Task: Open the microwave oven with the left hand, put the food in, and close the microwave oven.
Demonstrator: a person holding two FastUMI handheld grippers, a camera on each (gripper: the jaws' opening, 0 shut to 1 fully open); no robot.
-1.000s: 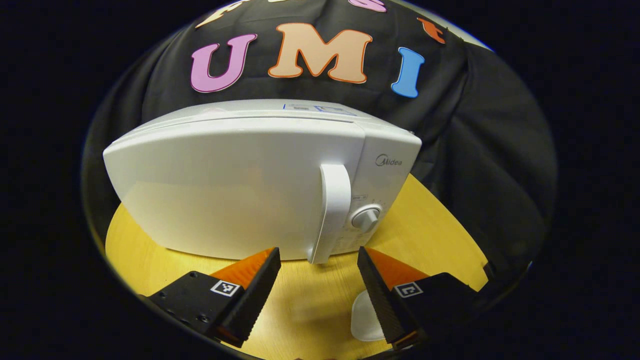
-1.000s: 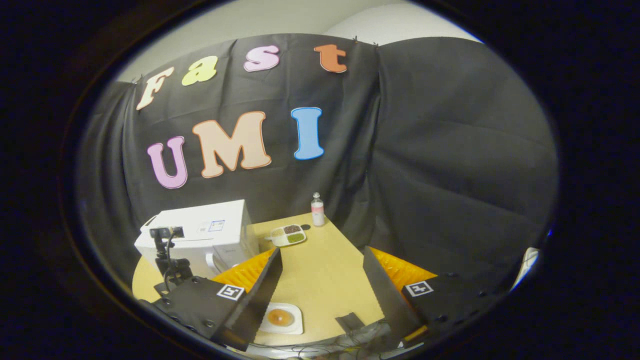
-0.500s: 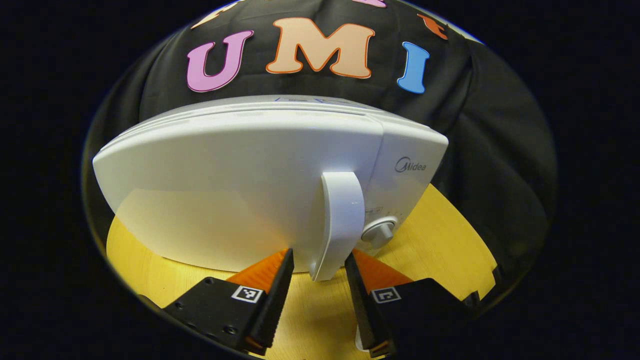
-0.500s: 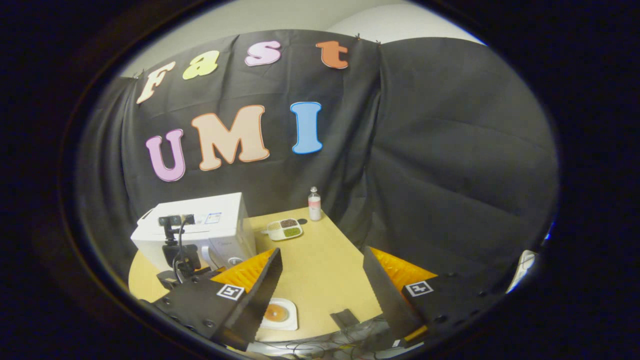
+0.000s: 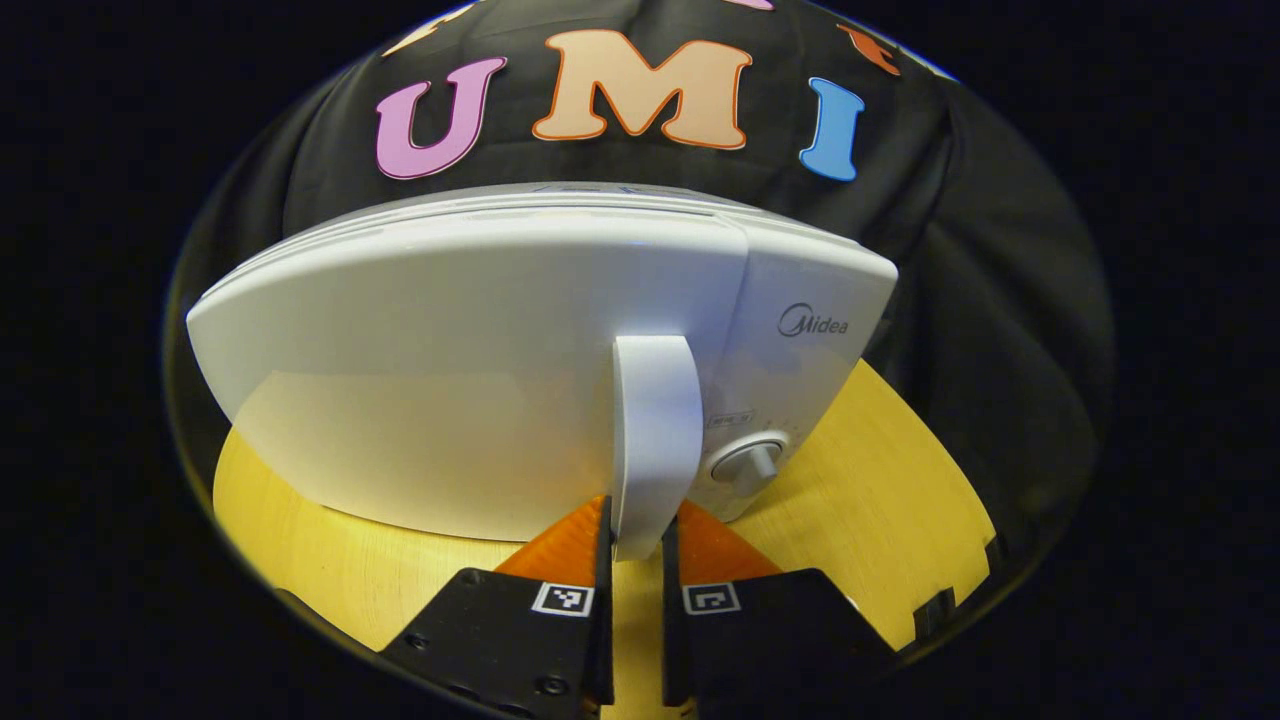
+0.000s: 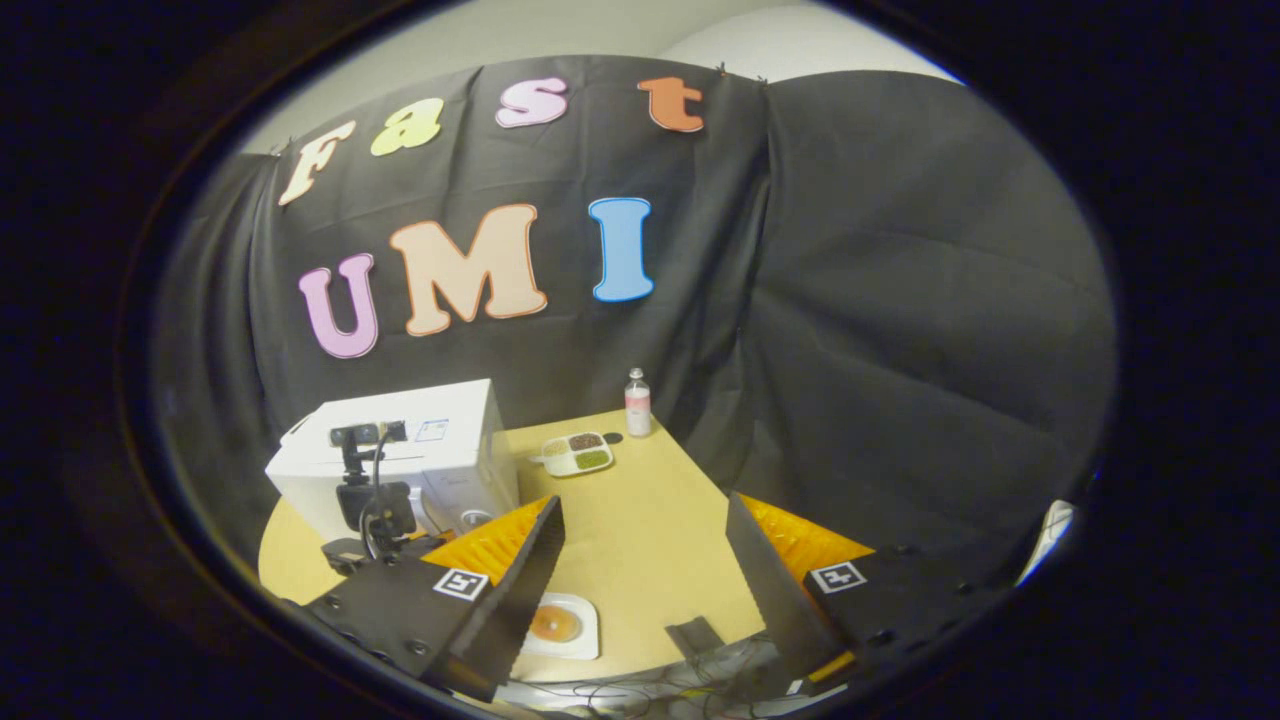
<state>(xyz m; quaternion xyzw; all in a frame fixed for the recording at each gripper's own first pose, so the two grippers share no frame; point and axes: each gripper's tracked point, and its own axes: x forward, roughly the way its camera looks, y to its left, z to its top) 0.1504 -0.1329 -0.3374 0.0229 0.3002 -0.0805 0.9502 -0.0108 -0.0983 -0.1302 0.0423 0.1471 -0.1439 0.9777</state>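
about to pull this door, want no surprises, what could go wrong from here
1. The left gripper pinches only the bottom tip of the door handle, so it could slip off on the pull.
2. The microwave oven stands loose on the table; a hard pull may drag it.
3. A swinging door could hit the plate of food in front.

White microwave oven [image 5: 480, 360], grey knob [image 5: 748, 464], yellow wooden table [image 5: 880, 480], black cloth wall [image 6: 900, 300].

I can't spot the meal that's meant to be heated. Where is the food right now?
In the right gripper view, the food sits on a small white plate at the table's near edge, in front of the microwave, between the right gripper's open fingers.
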